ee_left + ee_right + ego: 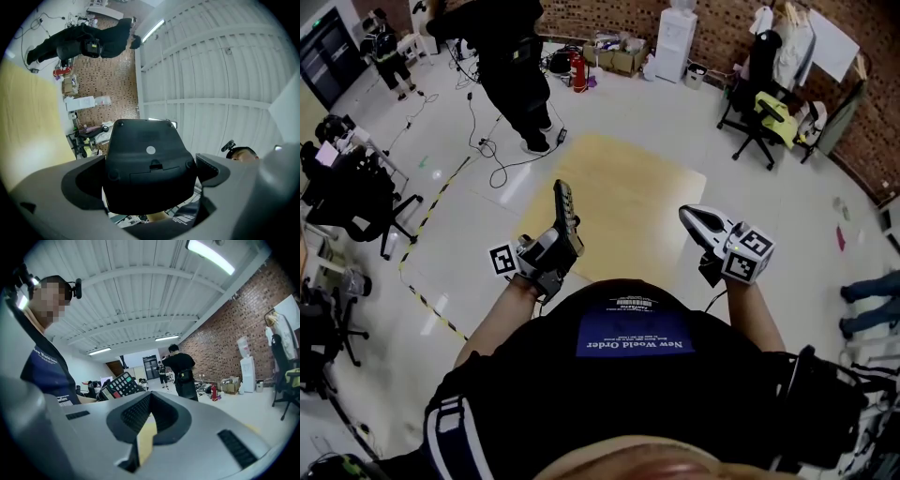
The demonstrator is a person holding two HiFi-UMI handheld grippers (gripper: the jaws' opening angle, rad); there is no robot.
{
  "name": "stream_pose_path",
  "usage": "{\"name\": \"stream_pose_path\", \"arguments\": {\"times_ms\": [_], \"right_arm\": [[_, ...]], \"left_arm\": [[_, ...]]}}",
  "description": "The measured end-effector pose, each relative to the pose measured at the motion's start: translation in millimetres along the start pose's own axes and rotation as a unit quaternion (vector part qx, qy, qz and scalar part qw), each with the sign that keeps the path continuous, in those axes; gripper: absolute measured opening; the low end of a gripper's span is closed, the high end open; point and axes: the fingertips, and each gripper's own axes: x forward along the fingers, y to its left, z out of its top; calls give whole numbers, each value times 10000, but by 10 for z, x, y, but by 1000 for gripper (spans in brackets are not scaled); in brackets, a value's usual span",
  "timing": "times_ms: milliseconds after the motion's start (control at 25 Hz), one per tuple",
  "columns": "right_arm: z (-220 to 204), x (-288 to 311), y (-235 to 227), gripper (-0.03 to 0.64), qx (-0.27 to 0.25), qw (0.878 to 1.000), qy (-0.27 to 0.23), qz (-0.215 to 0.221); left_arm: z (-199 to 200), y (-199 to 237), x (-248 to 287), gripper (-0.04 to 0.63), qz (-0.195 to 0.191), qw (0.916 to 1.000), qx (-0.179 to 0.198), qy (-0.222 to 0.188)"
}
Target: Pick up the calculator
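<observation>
While the right gripper [701,225] hangs nearby, jaws together on nothing, the left gripper [558,251] clamps the calculator [565,208] by its near end, held aloft and pointing away. Judged light, rigid, smooth-cased plastic: best gripped across the case edges.

The blue rectangular patch [635,345] on the person's black shirt [534,394] carries white print reading "New World Order", upside down in the head view; the smaller lines above it are too fine to read. The right gripper view shows "New World" on that same shirt. The key legends on the black calculator [121,385] are illegible.
</observation>
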Motion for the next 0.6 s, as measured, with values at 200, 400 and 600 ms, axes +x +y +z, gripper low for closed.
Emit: {"name": "stream_pose_path", "arguments": {"times_ms": [200, 400, 600], "right_arm": [[-44, 11, 3, -17, 12, 10000, 26, 29], [-50, -8, 8, -17, -46, 10000, 69, 13], [-53, -14, 31, -17, -78, 9999, 82, 31]], "left_arm": [[15, 26, 10, 588, -30, 10000, -1, 16], [28, 18, 29, 588, -84, 10000, -23, 18], [31, 8, 27, 588, -114, 9999, -48, 23]]}}
